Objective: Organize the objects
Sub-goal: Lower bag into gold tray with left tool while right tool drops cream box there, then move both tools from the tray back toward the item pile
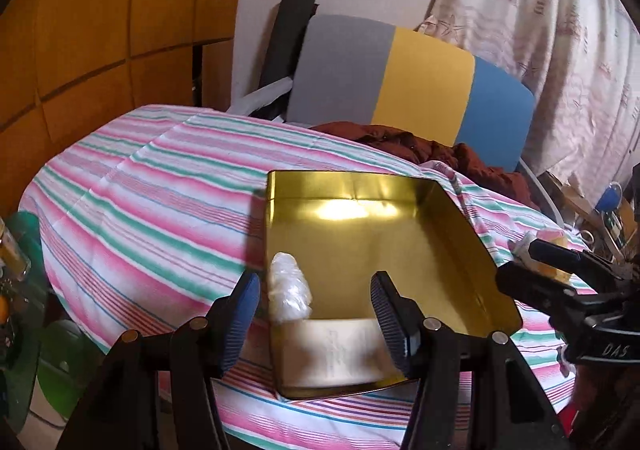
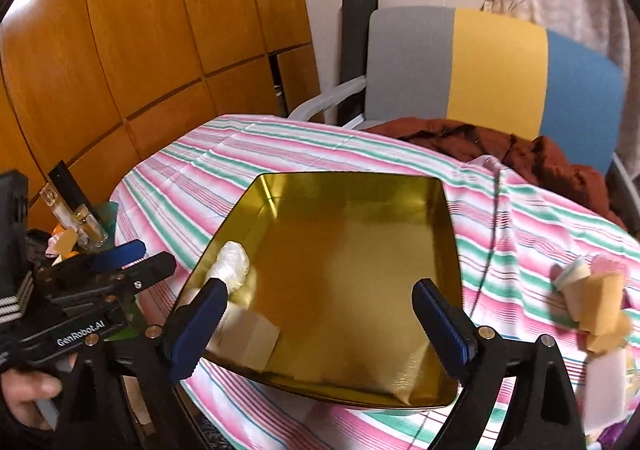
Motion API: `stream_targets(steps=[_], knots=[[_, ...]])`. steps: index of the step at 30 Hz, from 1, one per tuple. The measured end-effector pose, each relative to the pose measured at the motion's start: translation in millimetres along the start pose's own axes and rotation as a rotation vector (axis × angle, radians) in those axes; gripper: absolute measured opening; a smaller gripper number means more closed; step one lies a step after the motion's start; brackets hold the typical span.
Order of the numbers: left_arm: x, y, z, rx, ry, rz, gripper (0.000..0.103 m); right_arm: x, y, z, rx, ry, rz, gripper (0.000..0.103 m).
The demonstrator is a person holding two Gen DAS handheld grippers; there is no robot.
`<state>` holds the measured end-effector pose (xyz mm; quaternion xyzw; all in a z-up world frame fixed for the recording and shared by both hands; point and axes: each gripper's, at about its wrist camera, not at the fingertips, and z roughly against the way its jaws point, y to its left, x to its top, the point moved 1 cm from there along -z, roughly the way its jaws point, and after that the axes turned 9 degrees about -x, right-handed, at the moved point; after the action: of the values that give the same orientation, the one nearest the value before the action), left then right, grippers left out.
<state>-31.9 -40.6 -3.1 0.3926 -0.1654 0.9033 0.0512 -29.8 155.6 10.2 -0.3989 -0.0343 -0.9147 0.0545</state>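
A gold tin tray point(image 2: 360, 282) is sitting open on a table under a pink-green striped cloth point(image 1: 140, 202). Inside the tray, at its near-left corner, a clear plastic-wrapped bundle point(image 1: 290, 292) is lying next to a flat white box point(image 1: 336, 354) — the two look to be touching.

The left gripper point(image 1: 316, 314) is hovering over that corner w/ its blue-padded fingers point(image 1: 244, 306) spread wide, nothing between them but the bundle & box below. The right gripper point(image 2: 320, 326) is hanging over the tray's near edge, jaws also well apart, holding nothing.

On the cloth to the right of the tray, a small pile of loose items point(image 2: 596, 302) is lying — pink, cream & tan pieces, too blurred to name. A glass bottle point(image 2: 84, 226) is standing off the table's left side. Behind the table, a chair w/ a grey-yellow-blue back point(image 2: 496, 70) is carrying a rust-brown garment point(image 2: 500, 150). A hand point(image 2: 28, 394) is gripping the left gripper's handle in the right wrist view.
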Motion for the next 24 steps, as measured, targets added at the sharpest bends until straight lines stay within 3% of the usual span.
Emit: stream_targets(steps=[7, 24], knots=[[1.7, -17.9, -2.5, 0.003, 0.008, -0.053, 0.059, -6.2, -10.6, 10.8, -0.101, -0.064, 0.025, 0.094], [-4.4, -68.7, -18.0, -0.012, 0.037, -0.189, 0.059, -23.5, -55.7, 23.8, -0.261, -0.076, -0.048, 0.102]])
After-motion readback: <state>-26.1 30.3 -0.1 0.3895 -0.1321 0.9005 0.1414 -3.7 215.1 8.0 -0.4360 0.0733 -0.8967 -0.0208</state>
